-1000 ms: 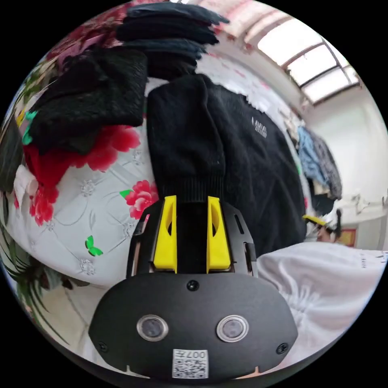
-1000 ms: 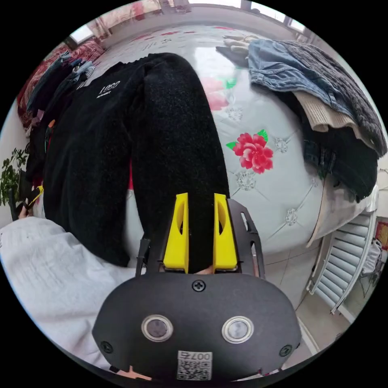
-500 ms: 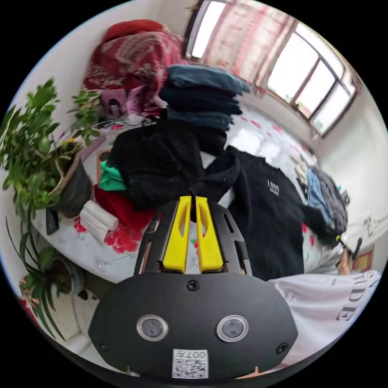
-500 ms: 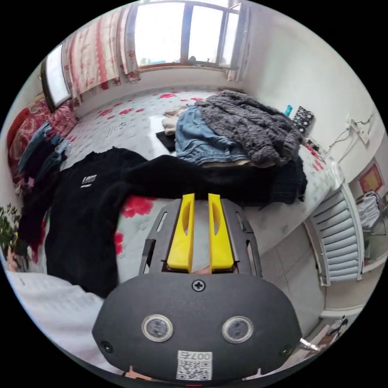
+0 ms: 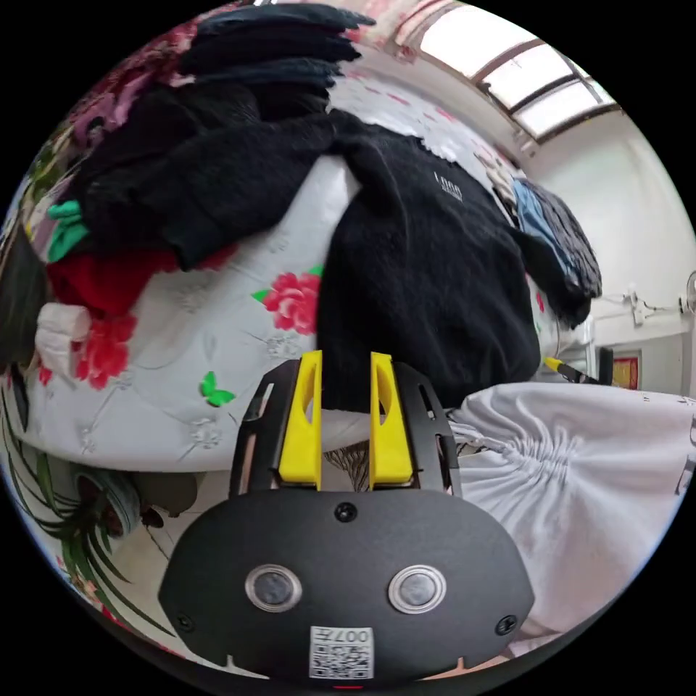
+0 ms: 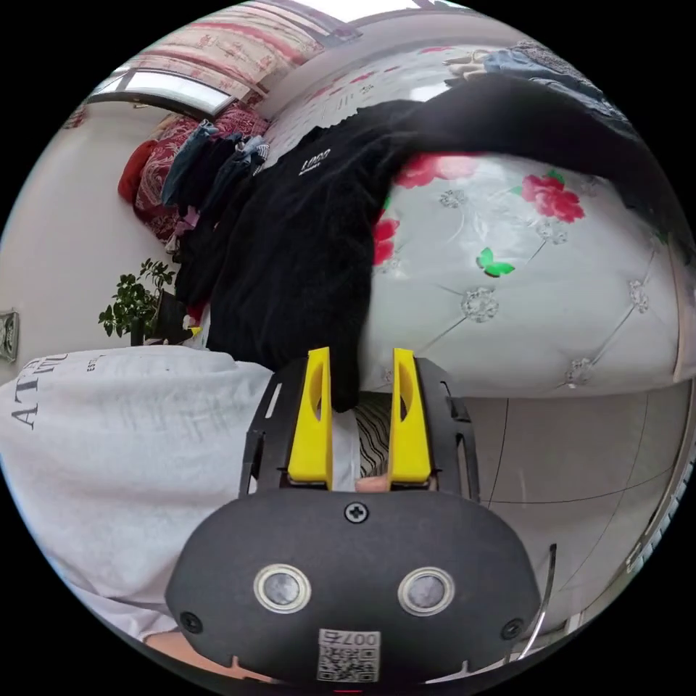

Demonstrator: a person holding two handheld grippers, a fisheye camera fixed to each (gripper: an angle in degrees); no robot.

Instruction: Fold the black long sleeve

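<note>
The black long sleeve [image 5: 428,275] lies flat on the flowered bed [image 5: 181,362], chest print up, hem at the near edge. One sleeve [image 5: 217,174] stretches out over a pile of dark clothes. My left gripper [image 5: 346,359] is open, and one hem corner sits between its yellow tips. In the right gripper view the same garment [image 6: 304,239] reaches down to my right gripper [image 6: 360,355], which is open with the other hem corner between its jaws. The other sleeve [image 6: 522,116] runs out across the bed [image 6: 522,312].
A person in a white shirt [image 5: 580,471] [image 6: 130,435] stands against the bed's edge between the grippers. A stack of folded dark clothes [image 5: 268,51] and a red garment [image 5: 109,279] lie to one side, with jeans and a grey knit [image 5: 558,232] opposite. A plant [image 6: 134,301] stands by the wall, and tiled floor [image 6: 580,464] lies below the bed.
Half a second ago both grippers were shut, empty and raised above the bed. Now both are open and low at the bed's edge, each with a hem corner between its jaws. The sleeves lie spread outward.
</note>
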